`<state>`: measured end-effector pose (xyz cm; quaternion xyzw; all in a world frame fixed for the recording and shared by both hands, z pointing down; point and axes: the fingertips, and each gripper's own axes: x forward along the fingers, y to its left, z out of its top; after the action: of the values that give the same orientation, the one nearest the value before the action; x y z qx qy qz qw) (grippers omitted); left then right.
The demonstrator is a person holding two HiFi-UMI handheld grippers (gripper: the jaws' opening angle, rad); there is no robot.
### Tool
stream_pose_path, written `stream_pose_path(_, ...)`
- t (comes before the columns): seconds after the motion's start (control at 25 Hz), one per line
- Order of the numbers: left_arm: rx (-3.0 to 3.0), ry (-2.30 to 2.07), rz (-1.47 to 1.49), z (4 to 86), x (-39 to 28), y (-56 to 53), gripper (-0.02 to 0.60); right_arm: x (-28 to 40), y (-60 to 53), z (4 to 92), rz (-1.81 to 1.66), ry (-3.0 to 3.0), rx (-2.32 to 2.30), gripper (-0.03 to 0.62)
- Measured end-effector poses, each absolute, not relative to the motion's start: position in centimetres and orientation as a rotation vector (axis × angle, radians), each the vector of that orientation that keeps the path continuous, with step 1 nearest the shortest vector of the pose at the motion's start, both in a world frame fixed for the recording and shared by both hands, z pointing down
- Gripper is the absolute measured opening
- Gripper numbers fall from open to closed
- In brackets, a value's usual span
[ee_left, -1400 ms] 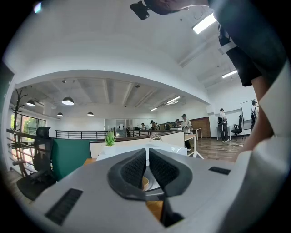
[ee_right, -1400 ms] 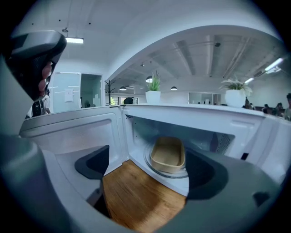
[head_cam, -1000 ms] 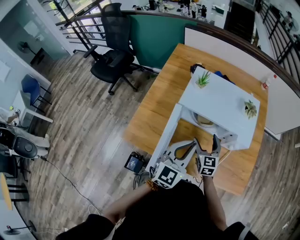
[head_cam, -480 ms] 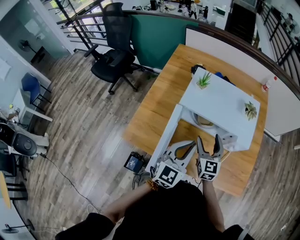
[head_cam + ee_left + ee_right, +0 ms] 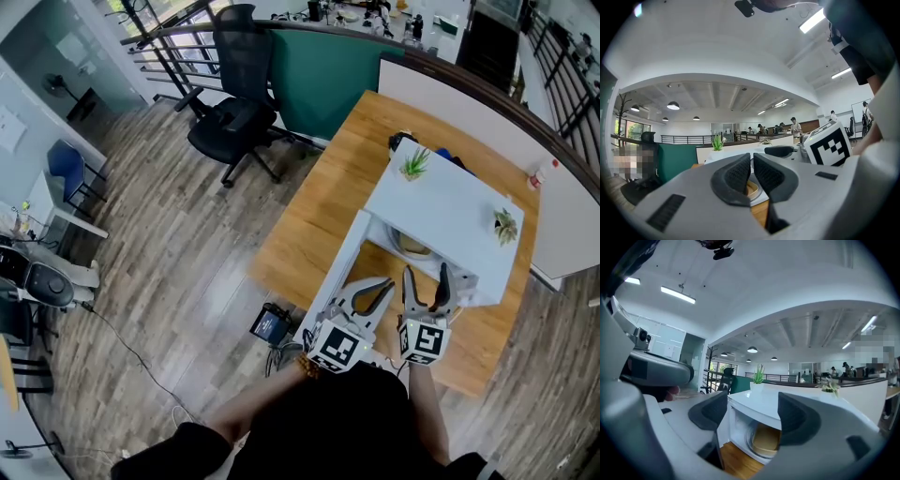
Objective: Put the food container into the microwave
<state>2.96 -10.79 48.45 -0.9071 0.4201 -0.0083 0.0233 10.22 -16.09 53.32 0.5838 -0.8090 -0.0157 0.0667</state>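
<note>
The white microwave [image 5: 448, 216] stands on the wooden table [image 5: 309, 225] with its door [image 5: 334, 274] swung open to the left. The food container [image 5: 412, 247], a round tan bowl, sits on the turntable inside; the right gripper view looks straight at the container [image 5: 767, 439]. In front of the cavity, my right gripper [image 5: 426, 279] is open, its jaws have just been closing, and nothing is between them [image 5: 752, 416]. My left gripper [image 5: 387, 284] is beside it near the door, its pads [image 5: 740, 174] almost touching, holding nothing.
Two small potted plants [image 5: 414, 163] [image 5: 505, 225] stand on the microwave's top. A black office chair [image 5: 234, 112] is beyond the table's far left corner. A white partition [image 5: 487, 103] runs behind the table. A dark device [image 5: 271, 324] lies on the floor.
My right gripper has lifted in front of the microwave opening and its jaws have narrowed. The left gripper has stayed where it was.
</note>
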Motion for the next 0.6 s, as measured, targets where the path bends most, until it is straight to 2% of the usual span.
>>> stream_pose_path(0.36, -2.780, 1.312, 0.002, 47.5, 2.6, -11.6, 0.038, 9.6, -16.0, 49.9, -0.161, -2.498, 1.772, 0.324)
stream_pose_path(0.6, -2.719, 1.315, 0.035, 46.1, 2.7, -12.4, 0.038, 9.6, -15.6, 47.9, -0.235, -2.505, 1.795, 0.295)
